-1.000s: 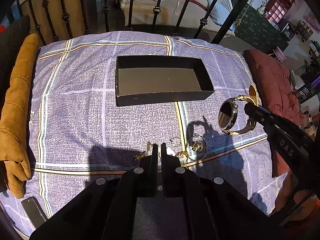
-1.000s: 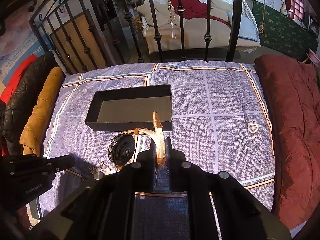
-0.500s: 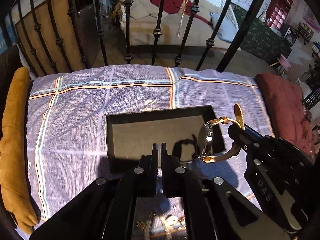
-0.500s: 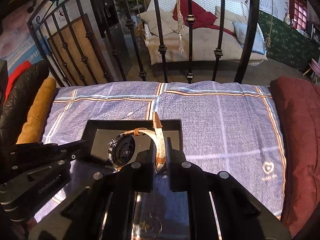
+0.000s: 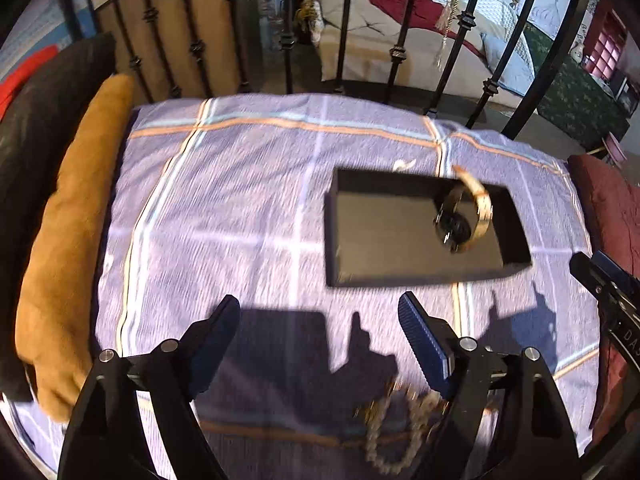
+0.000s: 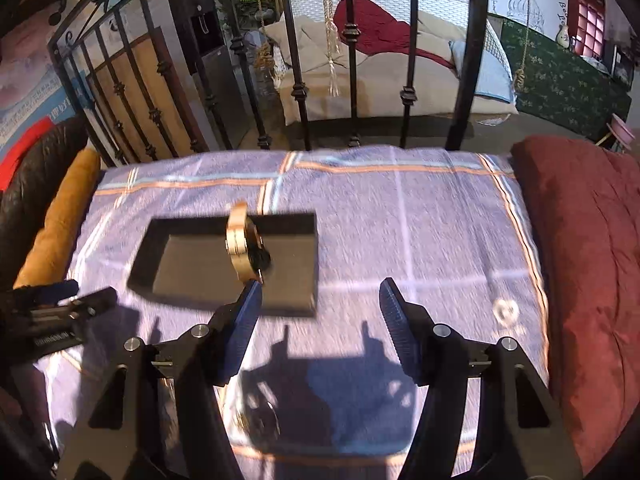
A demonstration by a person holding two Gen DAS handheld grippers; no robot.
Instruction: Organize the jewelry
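Observation:
A shallow black box [image 5: 380, 236] lies on the checked purple bedspread [image 5: 240, 208]. A gold-strapped watch [image 5: 464, 216] with a dark face is in the box's right half, blurred. My left gripper [image 5: 318, 320] hovers short of the box, its jaws opening with nothing between them. A heap of gold chains and earrings [image 5: 392, 428] lies on the spread below its right finger. In the right wrist view the watch [image 6: 244, 244] sits over the box [image 6: 188, 264], just beyond my right gripper [image 6: 320, 304], whose jaws are opening and hold nothing.
A black iron railing [image 6: 352, 80] closes off the far edge of the bed. A tan cushion [image 5: 72, 220] runs along the left side and a dark red quilt [image 6: 592, 260] along the right. The left gripper's body [image 6: 60, 308] shows at the left edge of the right wrist view.
Both grippers went from shut to open. The watch left the right gripper's fingers and now sits in the black box. The left view swung left, putting the box to the right.

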